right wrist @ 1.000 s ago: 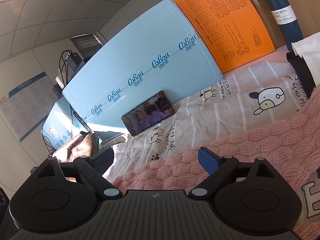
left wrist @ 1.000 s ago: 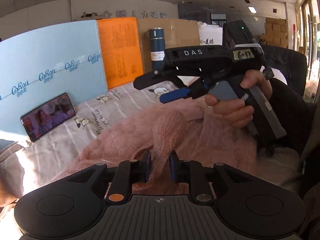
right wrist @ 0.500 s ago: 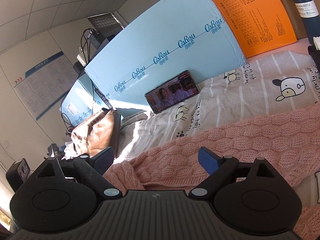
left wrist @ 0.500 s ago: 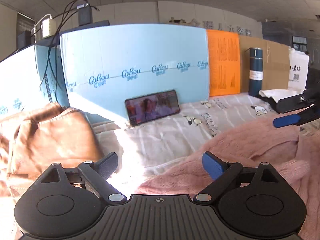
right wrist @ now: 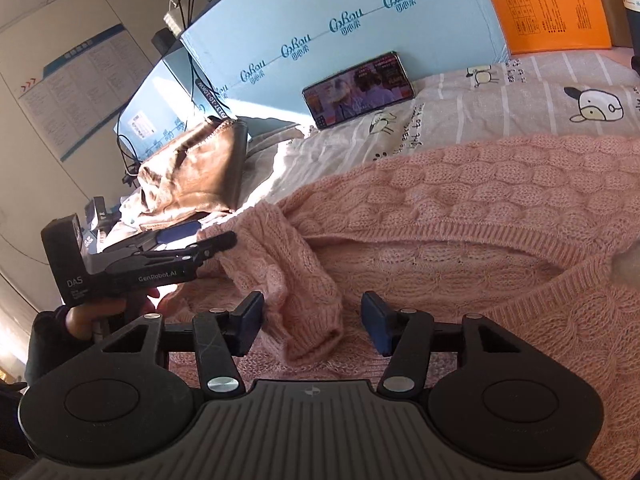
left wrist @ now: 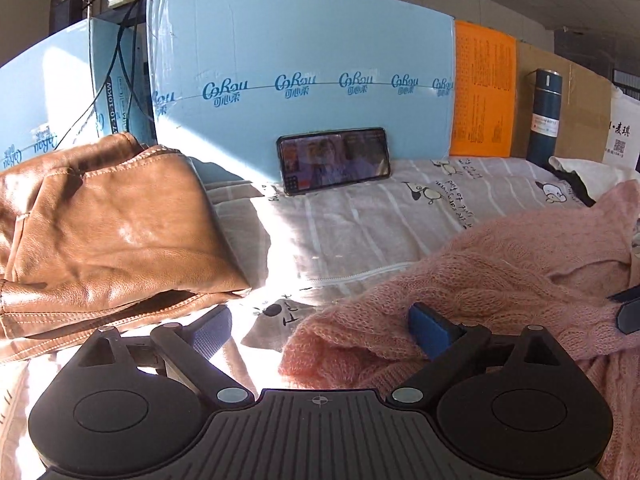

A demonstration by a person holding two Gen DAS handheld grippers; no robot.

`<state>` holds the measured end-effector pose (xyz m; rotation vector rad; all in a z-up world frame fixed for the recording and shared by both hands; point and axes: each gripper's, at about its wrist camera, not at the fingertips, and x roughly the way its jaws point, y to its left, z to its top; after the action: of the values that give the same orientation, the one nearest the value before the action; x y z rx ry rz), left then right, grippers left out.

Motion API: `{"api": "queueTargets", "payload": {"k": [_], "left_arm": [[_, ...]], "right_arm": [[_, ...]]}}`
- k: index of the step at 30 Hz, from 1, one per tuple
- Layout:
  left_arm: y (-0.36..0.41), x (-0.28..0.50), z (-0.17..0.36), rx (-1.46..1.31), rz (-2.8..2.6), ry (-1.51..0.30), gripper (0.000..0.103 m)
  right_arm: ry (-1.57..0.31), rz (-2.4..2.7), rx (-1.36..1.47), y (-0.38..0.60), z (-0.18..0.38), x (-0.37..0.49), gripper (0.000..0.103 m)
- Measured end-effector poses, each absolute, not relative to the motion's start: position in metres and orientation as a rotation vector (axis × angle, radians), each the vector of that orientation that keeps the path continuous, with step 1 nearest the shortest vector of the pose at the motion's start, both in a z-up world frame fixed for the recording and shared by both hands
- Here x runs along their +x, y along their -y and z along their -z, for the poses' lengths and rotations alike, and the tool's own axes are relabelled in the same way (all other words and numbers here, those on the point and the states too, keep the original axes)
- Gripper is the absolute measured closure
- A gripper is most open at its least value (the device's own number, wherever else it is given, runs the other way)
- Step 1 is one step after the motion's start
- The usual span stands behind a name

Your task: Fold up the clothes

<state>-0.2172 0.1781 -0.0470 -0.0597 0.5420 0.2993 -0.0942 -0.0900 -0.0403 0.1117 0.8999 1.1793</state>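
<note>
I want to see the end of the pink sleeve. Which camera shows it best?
The right wrist view: the sleeve cuff lies whole between the open right gripper fingers. The left wrist view shows only a blurry pink sweater edge by the open left gripper.

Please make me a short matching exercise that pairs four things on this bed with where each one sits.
Things:
1. phone
2. jacket
3. bottle
4. sweater

Places:
A. upright at the far right, before the cardboard
B. heaped at the left of the bed
C. propped against the blue board
D. spread under both grippers

Pairs: 1-C, 2-B, 3-A, 4-D
</note>
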Motion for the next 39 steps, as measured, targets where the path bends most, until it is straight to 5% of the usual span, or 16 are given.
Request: {"api": "queueTargets", "payload": {"k": [3,7,9,10,13,14,24,27,28,32,39], "left_arm": [[-0.184,-0.220,0.047,-0.101,-0.289,-0.530,0.006],[-0.188,-0.221,0.047,-0.126,-0.289,-0.528,0.006],[-0.188,-0.221,0.047,-0.127,-0.288,-0.526,0.006],[-0.189,-0.221,0.047,-0.131,-0.285,-0.525,0.006],[-0.192,-0.222,0.047,-0.158,-0.267,-0.516,0.006],[-0.194,-0.223,0.047,-0.171,-0.263,-0.512,0.006],[-0.200,-0.225,0.047,-0.217,-0.251,-0.501,0.006],[-0.202,-0.225,0.047,-0.225,-0.254,-0.501,0.006],[-0.202,-0.225,0.047,-0.228,-0.255,-0.500,0.006],[-0.204,-0.225,0.048,-0.246,-0.249,-0.502,0.006],[-0.205,-0.224,0.050,-0.253,-0.254,-0.515,0.006]], "right_arm": [[-0.938,-1.163,0.151,0.091,0.047,-0.091,0.057],[-0.989,-1.157,0.258,0.097,0.050,-0.082,0.041],[-0.957,-1.153,0.205,0.092,0.047,-0.088,0.041],[-0.927,-1.146,0.158,0.089,0.046,-0.094,0.044],[-0.824,-1.117,0.009,0.080,0.042,-0.110,0.081],[-0.804,-1.124,-0.004,0.079,0.040,-0.111,0.086],[-0.510,-1.047,-0.098,0.084,0.008,-0.106,0.089],[-0.517,-1.010,-0.159,0.079,0.019,-0.106,0.076],[-0.524,-0.996,-0.158,0.079,0.022,-0.105,0.061],[-0.537,-0.950,-0.124,0.084,0.025,-0.101,0.045],[-0.606,-0.860,-0.188,0.076,0.041,-0.093,0.040]]}}
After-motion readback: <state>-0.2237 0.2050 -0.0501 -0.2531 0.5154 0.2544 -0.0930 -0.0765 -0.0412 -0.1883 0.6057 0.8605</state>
